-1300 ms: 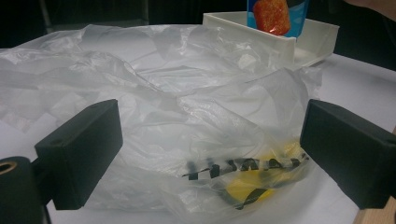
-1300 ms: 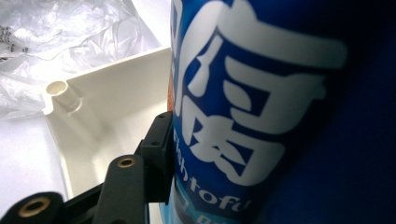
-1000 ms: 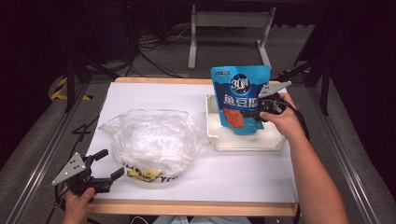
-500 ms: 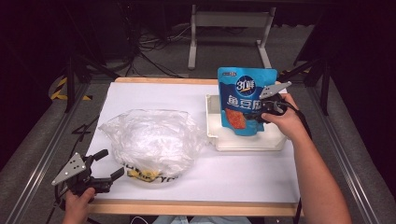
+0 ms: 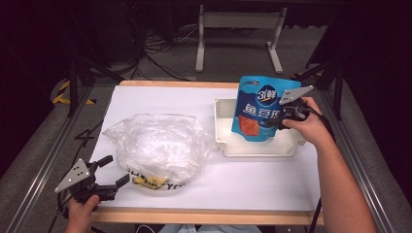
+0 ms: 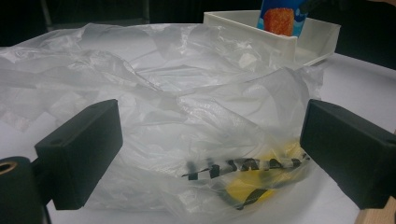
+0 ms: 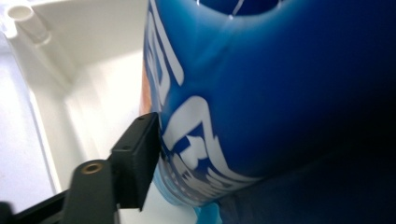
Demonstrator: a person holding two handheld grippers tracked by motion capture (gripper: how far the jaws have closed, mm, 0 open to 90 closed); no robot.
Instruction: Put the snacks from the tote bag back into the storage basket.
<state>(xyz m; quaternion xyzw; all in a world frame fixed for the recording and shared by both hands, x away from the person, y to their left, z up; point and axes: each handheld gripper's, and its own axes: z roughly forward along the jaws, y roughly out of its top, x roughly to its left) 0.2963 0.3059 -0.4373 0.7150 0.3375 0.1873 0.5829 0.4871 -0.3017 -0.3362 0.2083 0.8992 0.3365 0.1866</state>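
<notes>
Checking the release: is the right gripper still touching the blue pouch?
Touching. In the right gripper view one black pad lies against the blue pouch; the jaws have just been opening, the pouch between them. The other pad is hidden.

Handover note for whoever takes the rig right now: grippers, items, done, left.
Right hand-held gripper: at the blue pouch, jaws have just been opening; one jaw still touches the pouch in the right gripper view, so the grip looks to be letting go.
Left hand-held gripper: open, empty, at the table's near left corner, facing the plastic bag.
Pouch stands upright in the white tray. The bag lies left of the tray, something yellow inside it.
Done: pouch in tray.
Left: probably draw the right gripper clear; check that the pouch stays upright.
</notes>
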